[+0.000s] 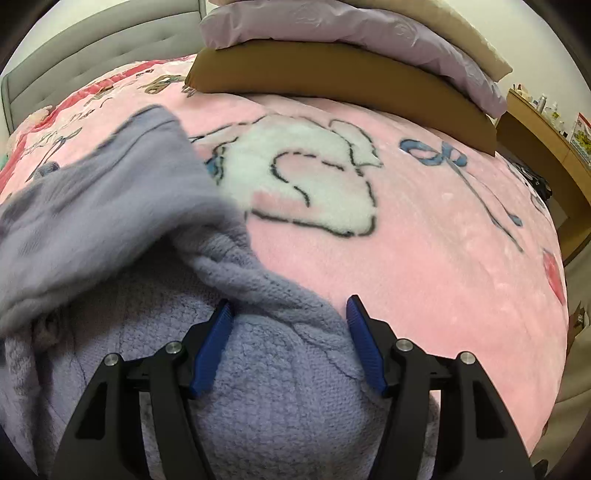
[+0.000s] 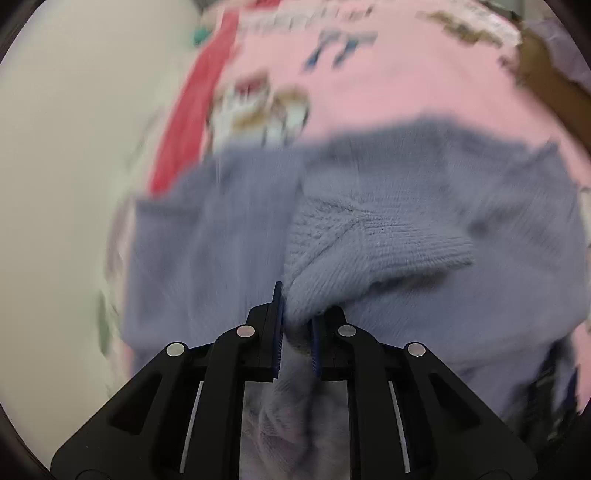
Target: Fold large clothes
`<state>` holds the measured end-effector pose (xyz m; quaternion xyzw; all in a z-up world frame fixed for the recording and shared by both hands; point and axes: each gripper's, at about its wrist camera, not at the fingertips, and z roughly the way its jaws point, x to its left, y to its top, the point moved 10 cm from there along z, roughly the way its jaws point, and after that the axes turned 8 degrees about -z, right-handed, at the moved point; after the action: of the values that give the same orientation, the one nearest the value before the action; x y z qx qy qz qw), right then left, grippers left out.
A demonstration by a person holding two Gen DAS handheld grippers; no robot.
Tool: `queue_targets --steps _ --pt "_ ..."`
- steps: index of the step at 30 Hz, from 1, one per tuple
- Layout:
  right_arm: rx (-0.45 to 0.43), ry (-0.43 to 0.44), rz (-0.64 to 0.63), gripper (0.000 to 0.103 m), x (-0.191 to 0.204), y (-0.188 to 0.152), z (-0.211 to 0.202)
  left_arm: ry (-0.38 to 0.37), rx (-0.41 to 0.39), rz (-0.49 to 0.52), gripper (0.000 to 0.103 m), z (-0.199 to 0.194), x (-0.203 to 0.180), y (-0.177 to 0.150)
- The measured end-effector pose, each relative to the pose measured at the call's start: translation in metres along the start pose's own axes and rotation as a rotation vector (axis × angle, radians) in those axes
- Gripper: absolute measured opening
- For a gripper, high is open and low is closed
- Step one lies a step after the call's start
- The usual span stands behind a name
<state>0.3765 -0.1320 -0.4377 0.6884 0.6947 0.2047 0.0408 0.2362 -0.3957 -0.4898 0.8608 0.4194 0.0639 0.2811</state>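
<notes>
A lavender knit sweater lies bunched on a pink printed blanket on a bed. In the left wrist view my left gripper is open, its blue pads on either side of a hump of the knit, resting on the sweater. In the right wrist view my right gripper is shut on a fold of the sweater and holds it lifted over the rest of the garment. That view is motion-blurred.
A brown pillow with a lilac pillow on it lies at the bed's far side. A grey padded headboard is at the left. A wooden desk with bottles stands at the right.
</notes>
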Motion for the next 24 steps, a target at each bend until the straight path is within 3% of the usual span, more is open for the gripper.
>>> queue_targets --steps 4,11,17,20,23,24 --pt "0.021 -0.052 -0.068 0.012 0.005 -0.008 0.012 0.000 -0.005 0.022 0.062 0.000 -0.001 -0.002" --pt "0.090 -0.004 -0.016 0.013 -0.003 -0.002 0.017 0.013 0.030 0.069 0.066 -0.001 -0.001 0.000" --pt "0.028 0.055 0.033 0.019 0.001 0.018 -0.035 0.012 -0.001 0.014 0.070 -0.028 0.016 0.012" --pt "0.010 0.133 0.124 0.051 -0.004 0.031 -0.073 0.066 0.025 0.060 0.070 -0.033 0.022 0.012" --pt "-0.030 0.231 0.170 0.063 -0.005 0.046 -0.114 0.109 0.017 0.092 0.070 -0.044 0.030 0.018" --pt "-0.049 0.244 0.169 0.071 -0.006 0.052 -0.127 0.116 0.018 0.095 0.071 -0.047 0.033 0.020"
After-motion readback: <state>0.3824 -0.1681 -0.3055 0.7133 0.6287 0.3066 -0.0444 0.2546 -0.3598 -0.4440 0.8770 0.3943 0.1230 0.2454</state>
